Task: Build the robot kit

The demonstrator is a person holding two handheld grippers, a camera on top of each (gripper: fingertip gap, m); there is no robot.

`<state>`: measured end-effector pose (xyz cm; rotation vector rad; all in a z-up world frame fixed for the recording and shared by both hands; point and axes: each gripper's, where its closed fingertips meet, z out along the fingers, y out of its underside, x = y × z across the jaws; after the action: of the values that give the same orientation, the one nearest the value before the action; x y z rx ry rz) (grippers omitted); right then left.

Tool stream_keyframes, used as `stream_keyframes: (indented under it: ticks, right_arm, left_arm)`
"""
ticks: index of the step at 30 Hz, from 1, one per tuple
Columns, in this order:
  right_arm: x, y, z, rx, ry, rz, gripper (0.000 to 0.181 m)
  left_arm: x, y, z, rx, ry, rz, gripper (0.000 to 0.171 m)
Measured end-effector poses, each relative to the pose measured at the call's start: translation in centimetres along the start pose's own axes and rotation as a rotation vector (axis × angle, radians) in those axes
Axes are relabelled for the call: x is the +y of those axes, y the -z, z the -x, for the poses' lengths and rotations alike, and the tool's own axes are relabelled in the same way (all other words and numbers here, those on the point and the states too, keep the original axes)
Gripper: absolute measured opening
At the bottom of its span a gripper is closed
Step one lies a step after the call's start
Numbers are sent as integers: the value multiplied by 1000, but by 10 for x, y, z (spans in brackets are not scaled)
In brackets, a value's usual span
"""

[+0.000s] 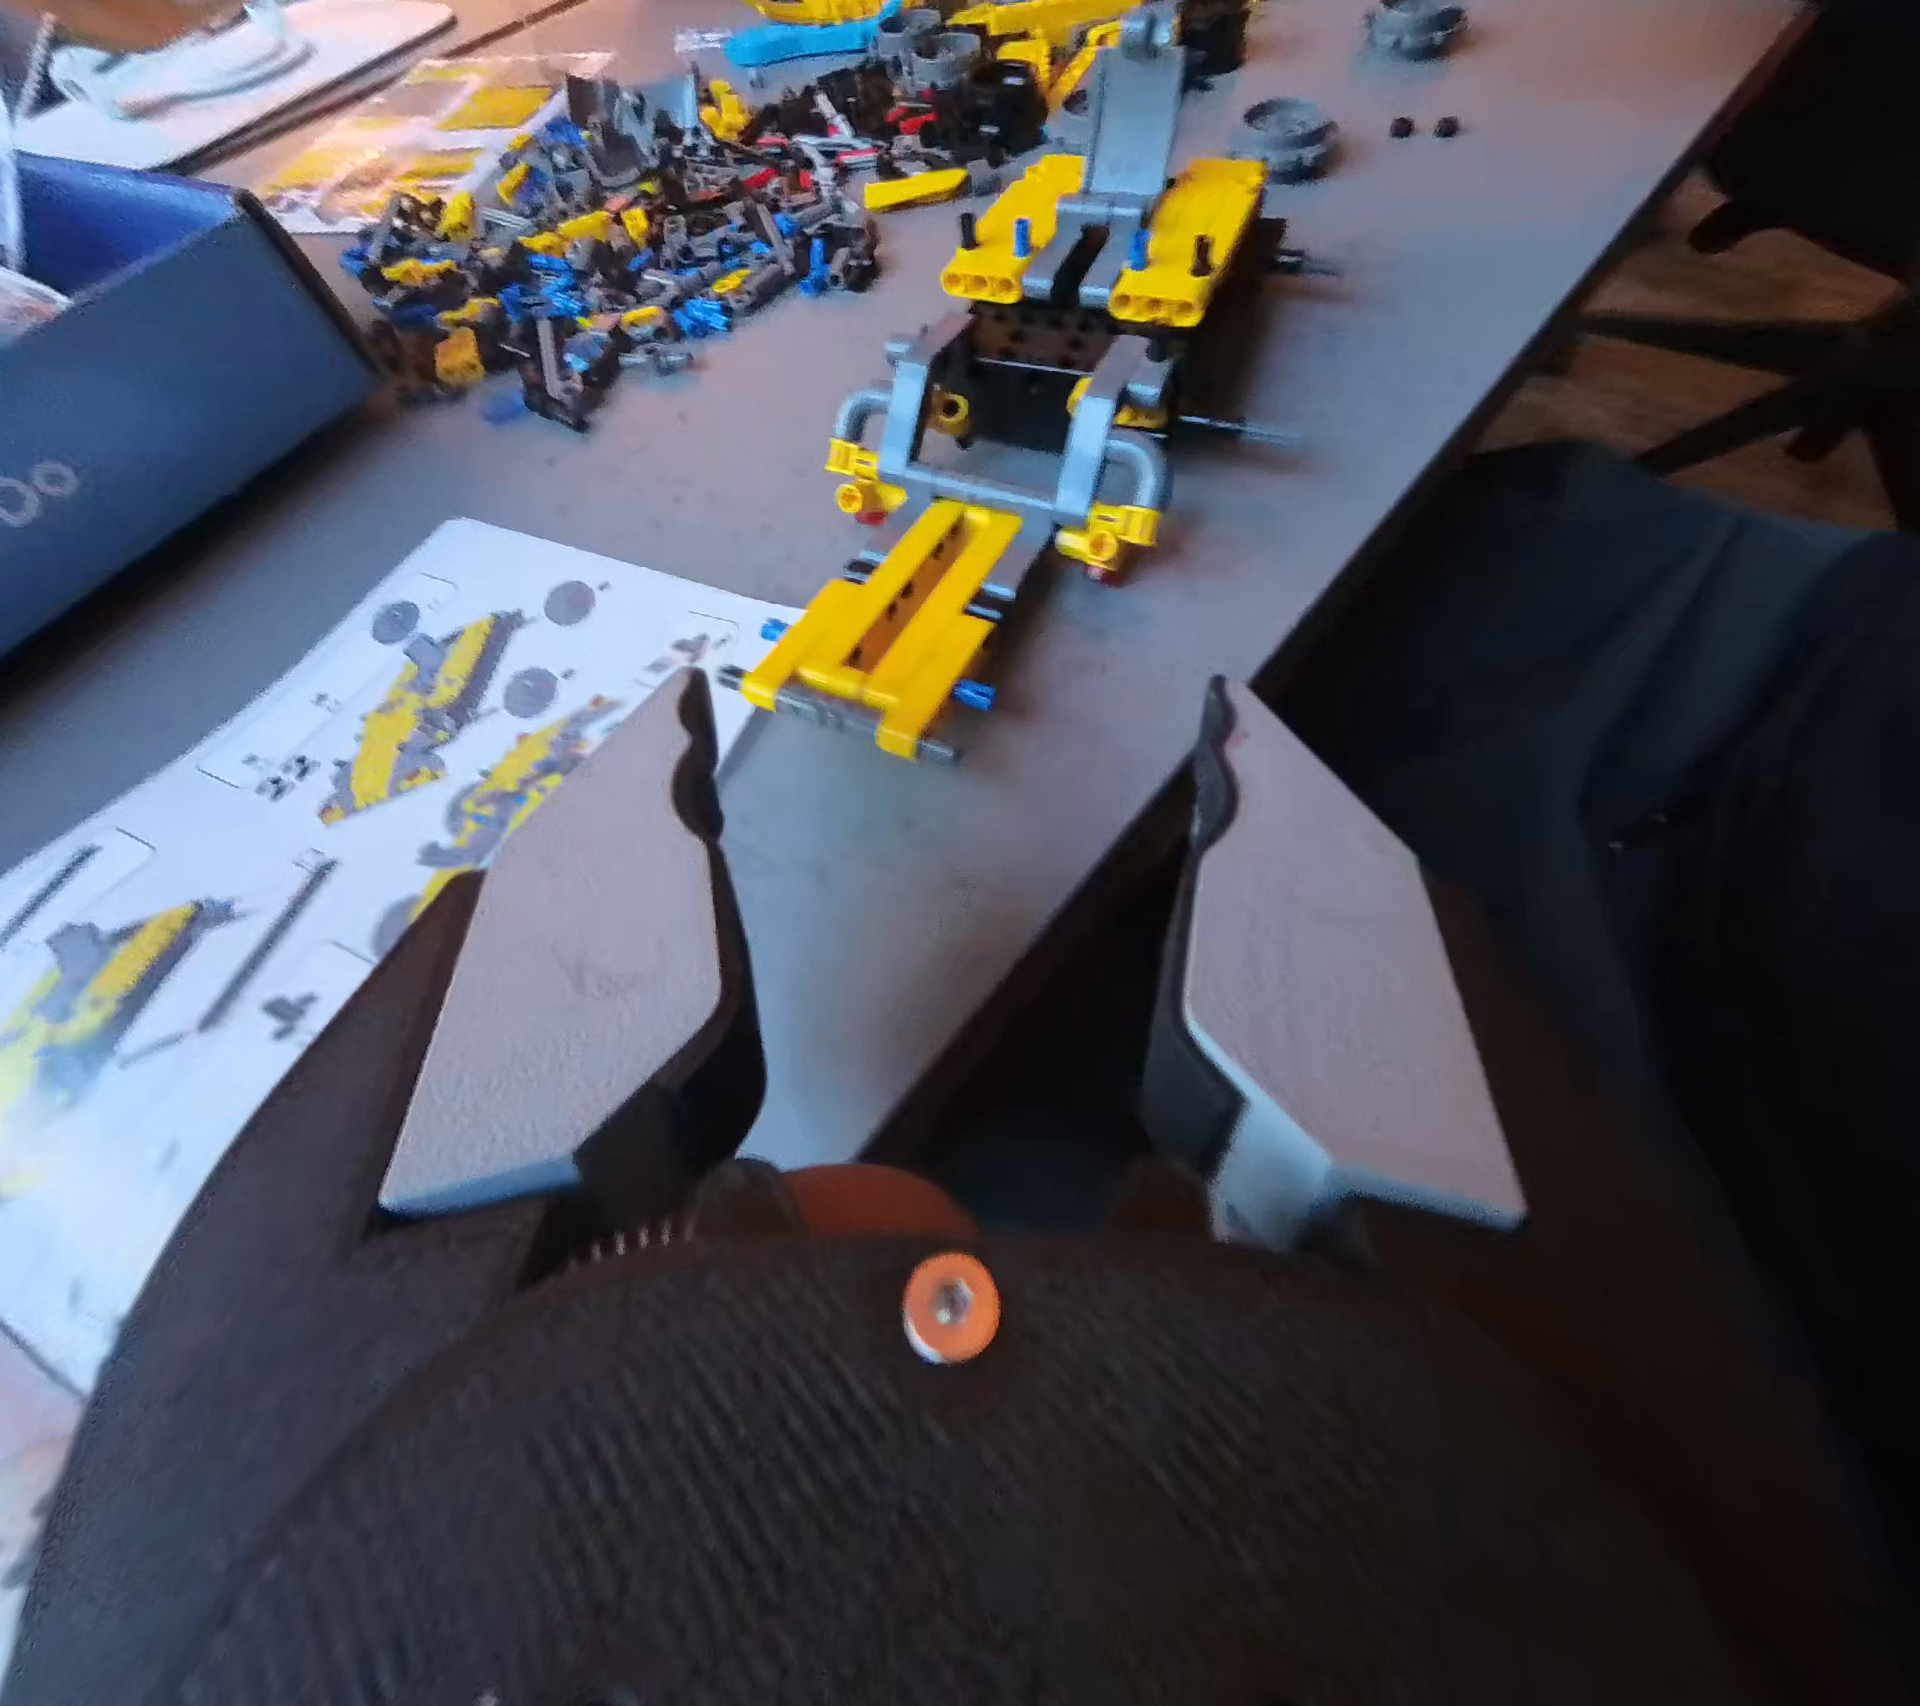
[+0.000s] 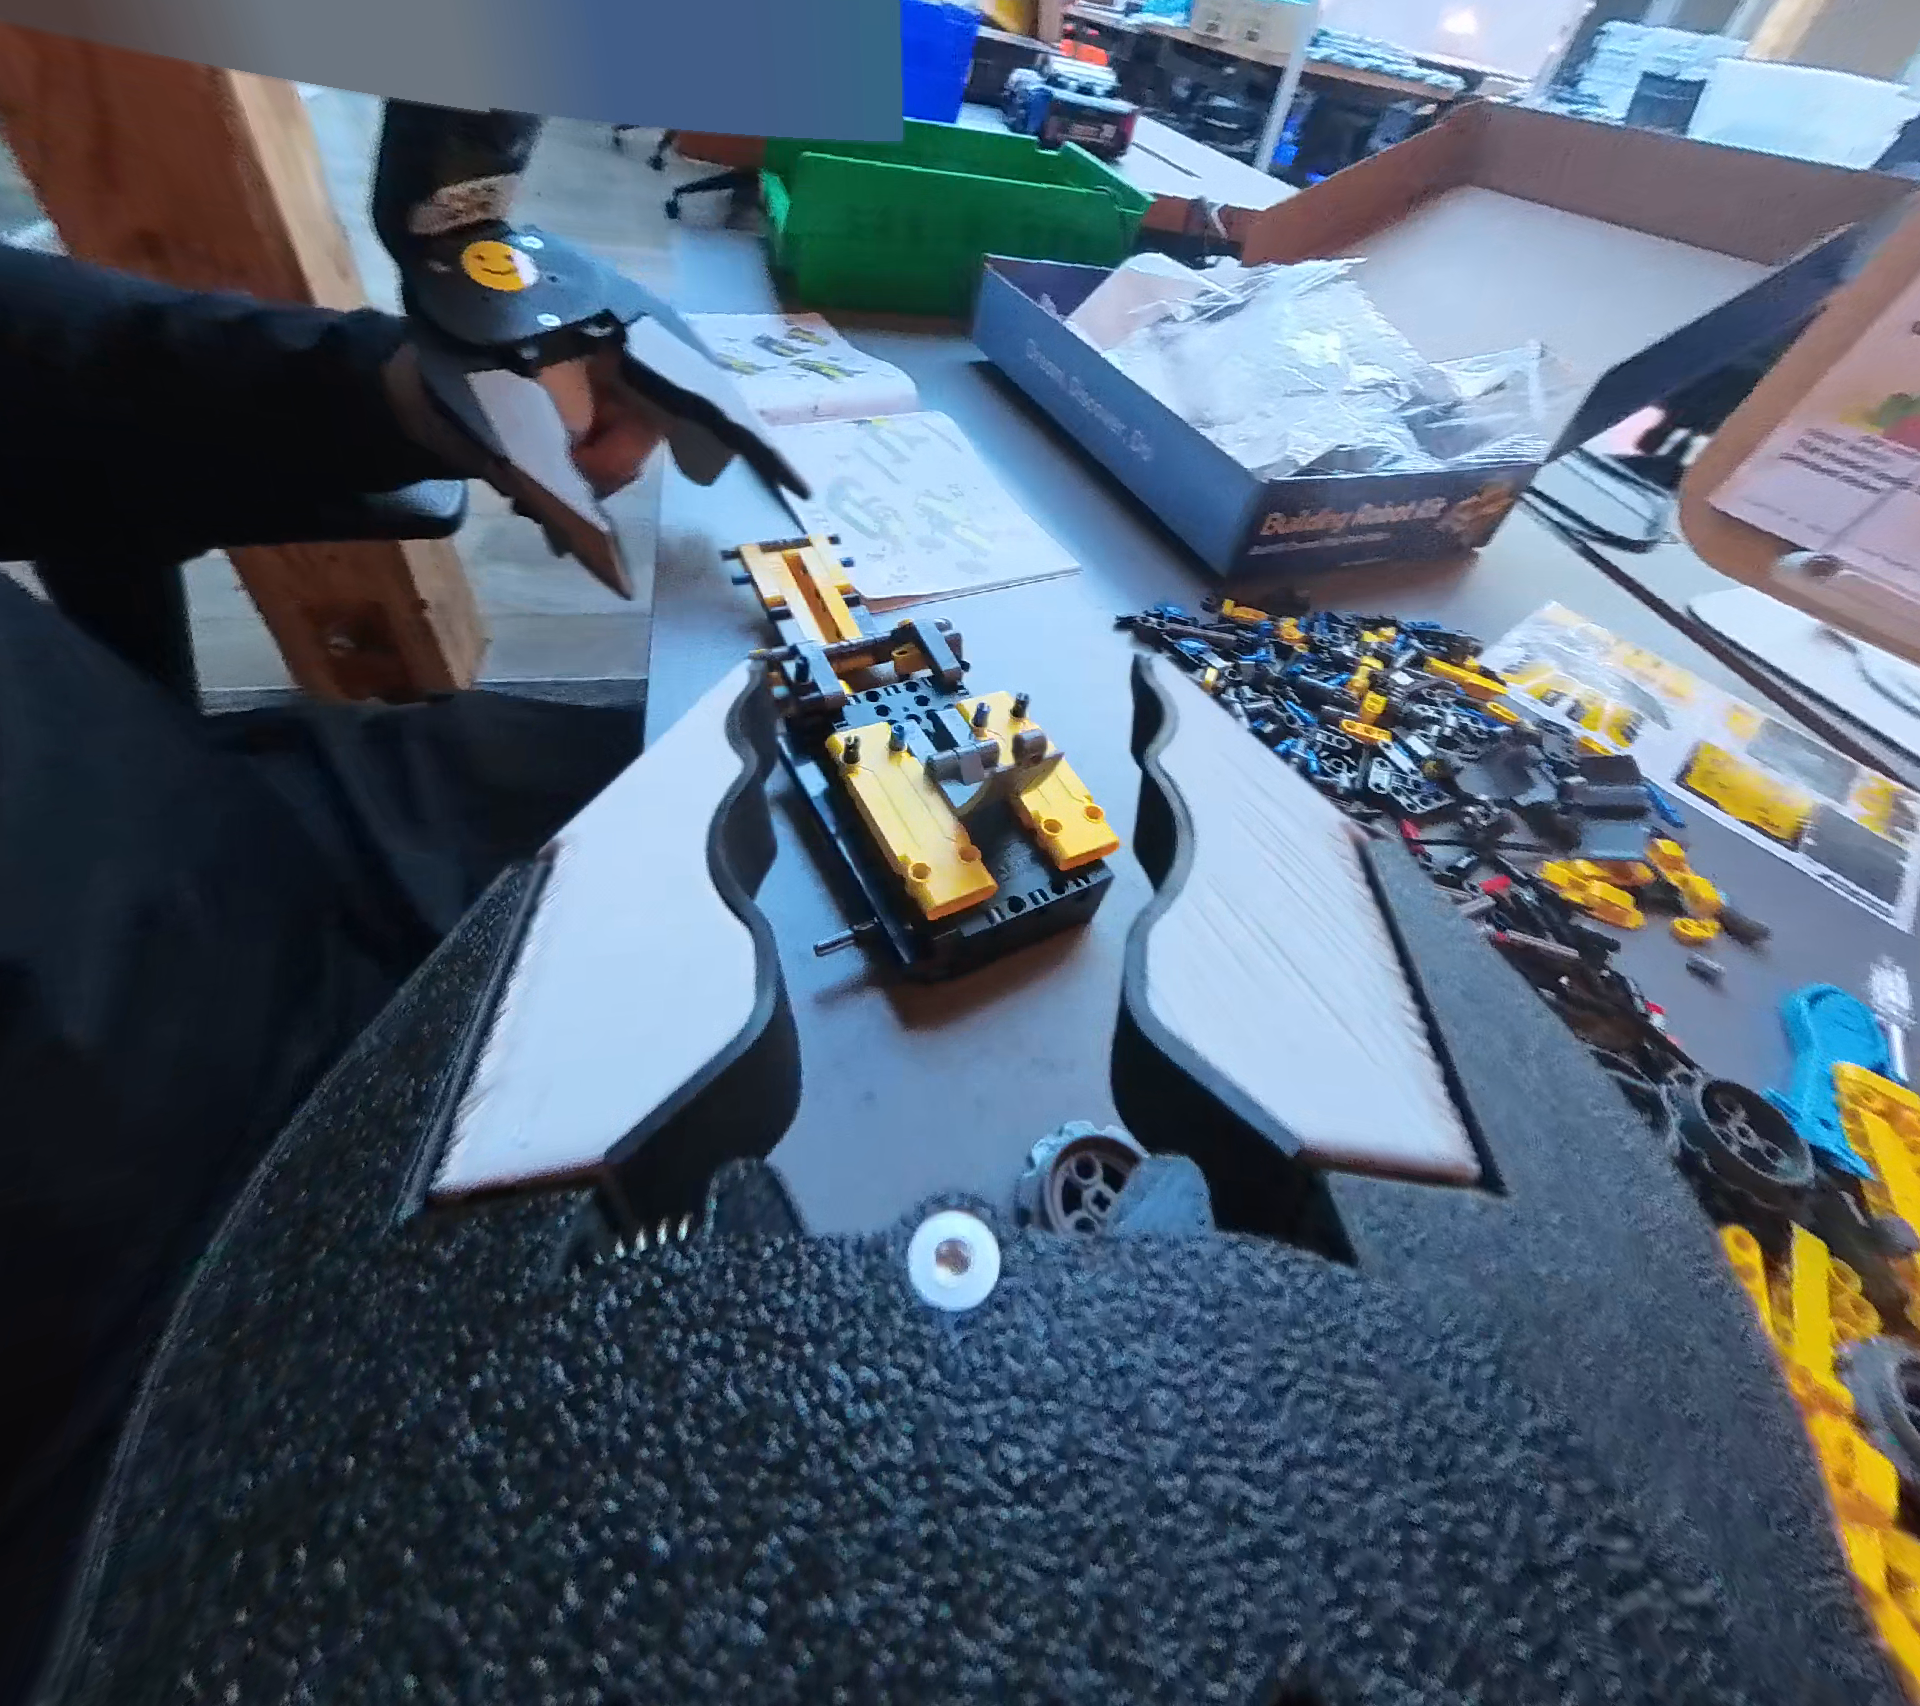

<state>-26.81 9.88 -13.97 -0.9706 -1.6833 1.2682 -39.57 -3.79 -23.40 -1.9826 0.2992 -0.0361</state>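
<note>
A half-built yellow, grey and black brick vehicle frame [image 1: 1023, 420] lies lengthwise on the grey table [image 1: 644, 461]. My left gripper [image 1: 956, 711] is open and empty, hovering just short of the frame's near yellow end. In the right wrist view the same frame [image 2: 925, 783] lies beyond my right gripper [image 2: 945, 690], which is open and empty with its fingers either side of the frame's black base, above it. The left gripper [image 2: 707, 513] also shows there, open at the frame's far end, held by a hand.
A pile of small loose bricks [image 1: 613, 243] [image 2: 1455, 752] lies beside the frame. An instruction booklet [image 1: 312, 783] [image 2: 914, 513], a blue box [image 1: 156, 368] [image 2: 1247, 430] with plastic bags, grey wheel hubs [image 1: 1288, 134] [image 2: 1081, 1173], larger yellow and cyan parts [image 1: 935, 9] and a green bin [image 2: 935, 212] surround it.
</note>
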Motion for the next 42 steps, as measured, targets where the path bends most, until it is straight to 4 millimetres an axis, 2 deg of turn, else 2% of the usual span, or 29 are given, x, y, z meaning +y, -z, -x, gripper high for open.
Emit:
stream_keyframes:
  ticks: [5, 9, 11, 14, 19, 33, 39, 42]
  right_arm:
    - [9, -3, 11, 79, -50, -32, 66]
    - [17, -20, 26, 116, -15, -15, 66]
    - [21, -29, 27, 147, 17, -1, 66]
    - [24, -33, 16, 233, 70, 0, 66]
    - [11, -19, -4, 372, 91, -113, 67]
    - [5, -6, -13, 390, 19, -194, 61]
    - [6, -7, -14, 377, 1, -194, 59]
    - [7, -8, -13, 372, 6, -185, 57]
  left_arm:
    - [0, 16, -25, -40, 26, -107, 82]
    - [-5, 16, -37, -23, -17, -147, 77]
    - [-3, 14, -38, 5, -17, -152, 72]
    - [6, 9, -34, -1, -38, -110, 72]
    - [7, 6, -29, -7, -25, -105, 69]
    - [-3, 3, -17, -21, 17, -153, 61]
    - [4, 1, -7, -63, 52, -117, 58]
    - [4, 5, -4, -64, 105, -115, 49]
